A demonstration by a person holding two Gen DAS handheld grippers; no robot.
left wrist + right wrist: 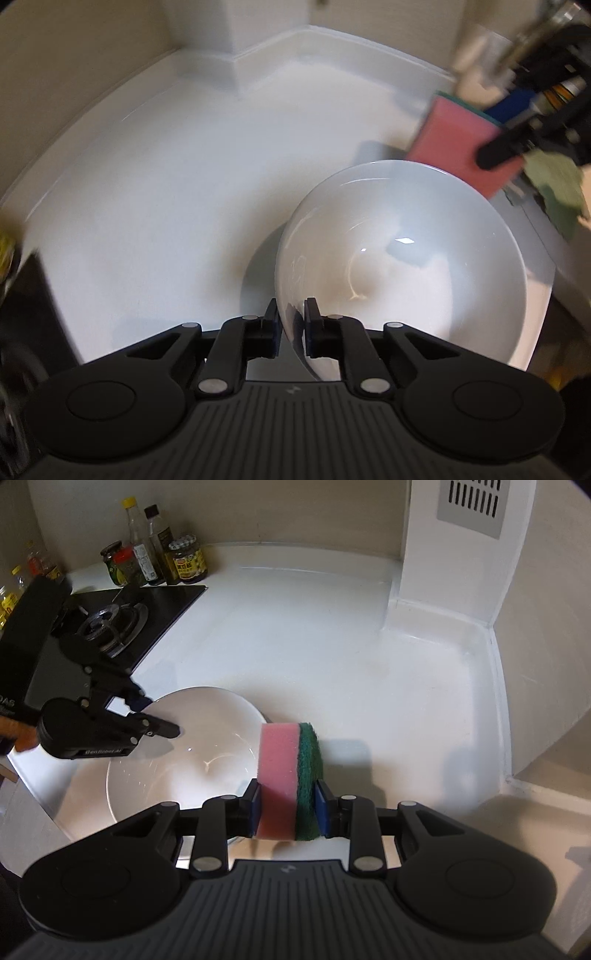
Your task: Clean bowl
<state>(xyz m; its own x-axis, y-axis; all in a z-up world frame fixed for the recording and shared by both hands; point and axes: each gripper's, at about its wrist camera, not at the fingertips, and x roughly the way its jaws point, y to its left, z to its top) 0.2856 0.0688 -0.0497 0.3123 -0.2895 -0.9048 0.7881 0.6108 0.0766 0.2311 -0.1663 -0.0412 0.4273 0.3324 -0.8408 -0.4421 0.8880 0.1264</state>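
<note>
White countertop (295, 635) carries the white bowl (406, 266) near its front edge; left gripper (293, 328) pinches the bowl's rim; right gripper (288, 808) clamps a pink-and-green sponge (288, 775) just beside the bowl.

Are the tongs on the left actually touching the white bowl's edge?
Touching. In the left wrist view, the left tongs straddle the rim of the white bowl, one pad outside and one inside, both against the wall with no gap showing.
</note>
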